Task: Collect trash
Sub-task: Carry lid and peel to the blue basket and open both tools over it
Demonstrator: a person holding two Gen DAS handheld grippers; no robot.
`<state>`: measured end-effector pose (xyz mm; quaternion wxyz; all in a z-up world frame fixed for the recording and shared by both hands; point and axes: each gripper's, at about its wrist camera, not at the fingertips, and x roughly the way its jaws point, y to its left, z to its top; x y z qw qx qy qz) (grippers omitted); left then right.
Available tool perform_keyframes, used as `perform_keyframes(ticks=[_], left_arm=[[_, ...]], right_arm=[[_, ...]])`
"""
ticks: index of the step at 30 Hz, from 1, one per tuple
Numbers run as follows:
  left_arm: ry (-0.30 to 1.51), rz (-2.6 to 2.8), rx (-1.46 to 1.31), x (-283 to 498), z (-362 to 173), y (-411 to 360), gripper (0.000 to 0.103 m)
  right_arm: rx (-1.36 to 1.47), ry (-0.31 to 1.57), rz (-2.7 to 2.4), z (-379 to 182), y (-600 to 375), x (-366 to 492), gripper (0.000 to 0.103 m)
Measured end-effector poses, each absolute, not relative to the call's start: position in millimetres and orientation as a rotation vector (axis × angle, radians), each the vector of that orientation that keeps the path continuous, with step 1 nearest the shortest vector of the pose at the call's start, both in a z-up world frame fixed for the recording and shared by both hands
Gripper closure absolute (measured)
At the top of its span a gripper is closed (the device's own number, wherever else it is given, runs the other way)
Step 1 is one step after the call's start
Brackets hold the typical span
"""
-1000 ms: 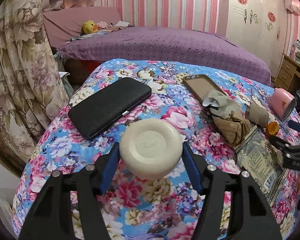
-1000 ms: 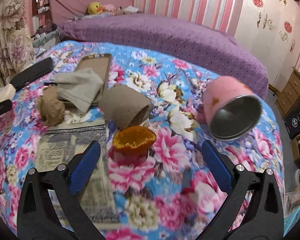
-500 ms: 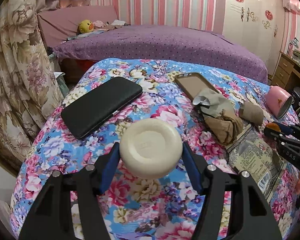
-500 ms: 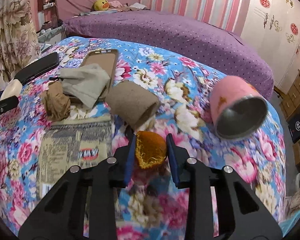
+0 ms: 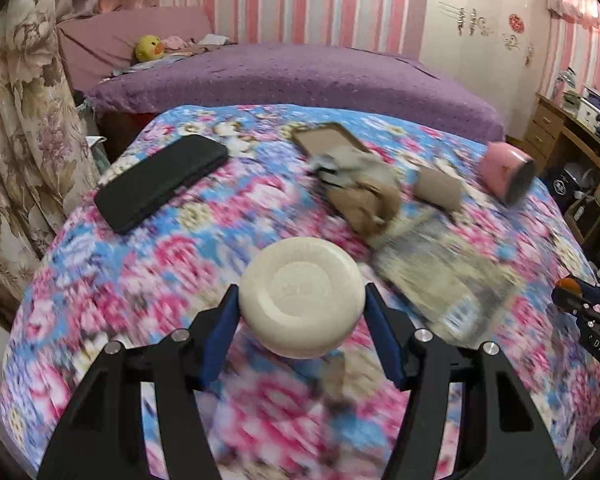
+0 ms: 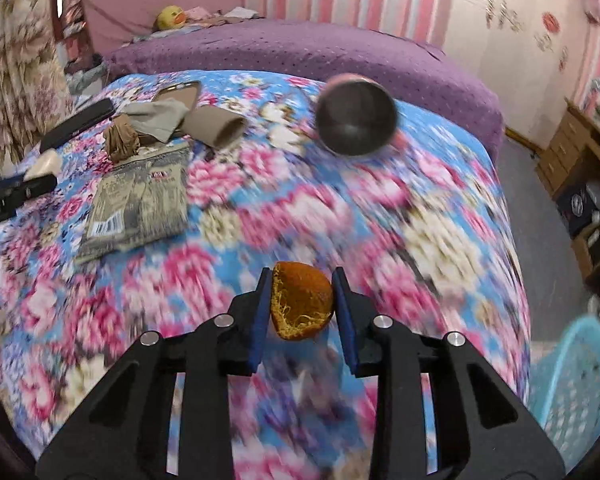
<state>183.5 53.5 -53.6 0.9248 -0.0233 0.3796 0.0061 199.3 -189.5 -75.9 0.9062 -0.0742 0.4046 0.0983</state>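
Left gripper (image 5: 302, 312) grips a round cream soap bar (image 5: 302, 296) between its blue pads, one pad pressed to each side, with the bar lifted clear of the floral tablecloth (image 5: 148, 280). From this gripper, going left to right: a black phone (image 5: 162, 180) lies at eleven o'clock, a brown phone case (image 5: 326, 140) at twelve, and just past it a grey cloth (image 5: 356, 164) half over a crumpled brown wad (image 5: 366, 200). At one o'clock lies a printed flat wrapper (image 5: 440, 276), with a cardboard tube (image 5: 440, 190) beyond it. A pink cup (image 5: 506, 172) lies tipped on its side at two o'clock.

Right gripper (image 6: 302, 300) is closed on a piece of orange peel (image 6: 302, 300), both pads touching it, the pith side turned toward the camera; its jaws have just been closing, with the peel between them. The peel hangs above the cloth near the table's near edge. From this gripper the wrapper sits at ten o'clock, the tube at eleven, the cup at twelve, and a light blue mesh basket (image 6: 576, 376) on the floor at four o'clock. Much of the cloth is blurred.
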Motion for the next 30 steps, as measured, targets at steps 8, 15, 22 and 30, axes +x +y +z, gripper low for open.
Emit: perform_keyframes(ticks=[8, 15, 22, 30], left_arm=[[0.747, -0.013, 0.019, 151, -54, 3, 0.042], [0.745, -0.031, -0.002, 135, -51, -33, 0.042], [0.719, -0.093, 0.05, 125, -47, -95, 0.042], [0.689, -0.197, 0.081, 117, -42, -174, 0.042]], right_arm=[[-0.105, 0.811, 0.167, -67, -225, 165, 0.072], [-0.062, 0.77, 0.163, -53, -256, 149, 0.073], [-0.024, 0.72, 0.077, -35, -317, 123, 0.072], [0.034, 0.664, -0.069, -24, -400, 85, 0.072]])
